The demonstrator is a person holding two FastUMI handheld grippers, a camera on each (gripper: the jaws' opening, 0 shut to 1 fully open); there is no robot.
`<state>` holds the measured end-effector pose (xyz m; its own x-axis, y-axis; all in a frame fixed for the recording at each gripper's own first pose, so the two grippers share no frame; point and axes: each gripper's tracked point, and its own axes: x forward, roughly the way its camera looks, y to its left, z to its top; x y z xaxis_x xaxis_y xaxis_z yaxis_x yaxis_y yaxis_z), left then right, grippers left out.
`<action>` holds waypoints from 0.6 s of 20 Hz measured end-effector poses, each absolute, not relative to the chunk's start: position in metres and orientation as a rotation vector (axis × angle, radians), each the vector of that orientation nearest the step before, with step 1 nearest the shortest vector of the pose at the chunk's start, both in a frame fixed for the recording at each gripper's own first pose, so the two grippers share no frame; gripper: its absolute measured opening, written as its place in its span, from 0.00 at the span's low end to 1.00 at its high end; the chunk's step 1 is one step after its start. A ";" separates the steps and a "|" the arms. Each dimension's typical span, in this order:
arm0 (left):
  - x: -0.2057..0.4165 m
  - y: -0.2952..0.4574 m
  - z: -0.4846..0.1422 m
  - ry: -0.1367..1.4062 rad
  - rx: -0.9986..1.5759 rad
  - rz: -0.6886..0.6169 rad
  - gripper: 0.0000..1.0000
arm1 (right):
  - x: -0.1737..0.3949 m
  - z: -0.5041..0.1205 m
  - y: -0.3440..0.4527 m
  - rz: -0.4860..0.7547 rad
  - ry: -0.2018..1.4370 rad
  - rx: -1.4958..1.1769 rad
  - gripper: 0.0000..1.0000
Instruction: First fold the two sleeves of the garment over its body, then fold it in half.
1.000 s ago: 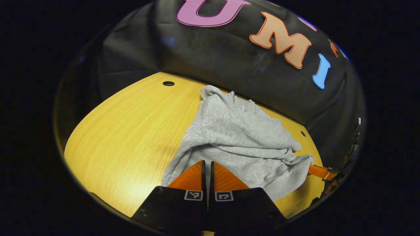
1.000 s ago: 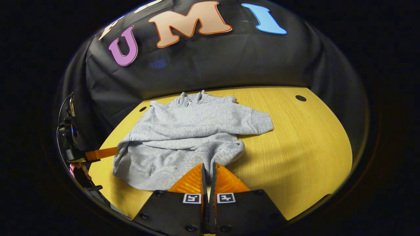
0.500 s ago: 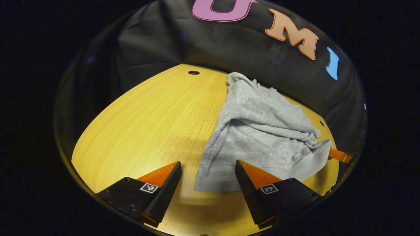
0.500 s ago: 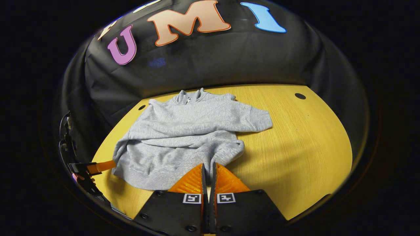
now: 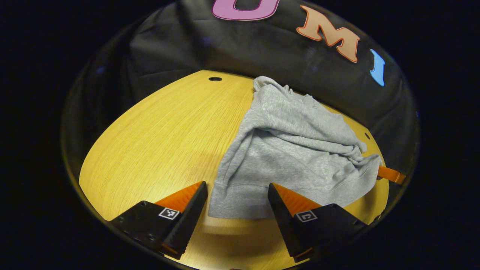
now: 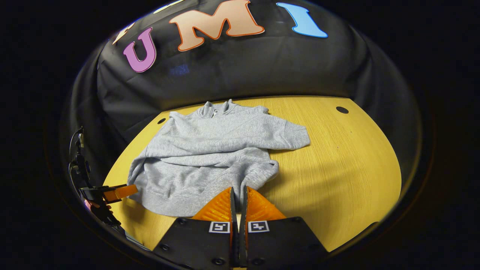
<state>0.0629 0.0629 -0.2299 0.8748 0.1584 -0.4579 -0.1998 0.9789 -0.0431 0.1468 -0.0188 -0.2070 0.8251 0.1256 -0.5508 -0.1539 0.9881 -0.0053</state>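
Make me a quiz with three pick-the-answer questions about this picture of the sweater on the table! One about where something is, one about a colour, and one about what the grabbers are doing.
1. Where does the sweater lie?
A. on the floor
B. on the wooden table
C. on a hanger

2. What colour is the sweater?
A. red
B. green
C. grey

3. How do the left gripper's fingers stand?
A. wide apart
B. pressed together
C. clamped on a cup

Answers:
1 B, the cloth is spread on the yellow tabletop.
2 C, it is light grey all over in both views.
3 A, a wide gap shows between them, with the sweater's hem lying in it, while the right gripper is shut on the hem.
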 end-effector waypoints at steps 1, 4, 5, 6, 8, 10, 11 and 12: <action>0.064 0.062 -0.231 0.472 -0.072 0.197 0.96 | 0.147 -0.207 -0.019 0.149 0.582 -0.052 0.03; 0.067 0.064 -0.237 0.474 0.011 0.229 0.91 | 0.147 -0.207 -0.019 0.150 0.582 -0.053 0.03; 0.066 0.061 -0.235 0.465 0.018 0.226 0.91 | 0.146 -0.207 -0.019 0.151 0.582 -0.055 0.03; 0.067 0.059 -0.235 0.462 0.014 0.221 0.81 | 0.146 -0.207 -0.019 0.152 0.583 -0.059 0.04; 0.070 0.057 -0.235 0.457 0.004 0.206 0.72 | 0.145 -0.208 -0.018 0.157 0.587 -0.066 0.03; 0.072 0.049 -0.234 0.449 -0.023 0.166 0.46 | 0.144 -0.209 -0.017 0.164 0.589 -0.074 0.04; 0.073 0.046 -0.235 0.449 -0.043 0.149 0.35 | 0.143 -0.210 -0.017 0.166 0.590 -0.078 0.03; 0.073 0.044 -0.234 0.447 -0.055 0.143 0.16 | 0.143 -0.210 -0.017 0.166 0.590 -0.081 0.04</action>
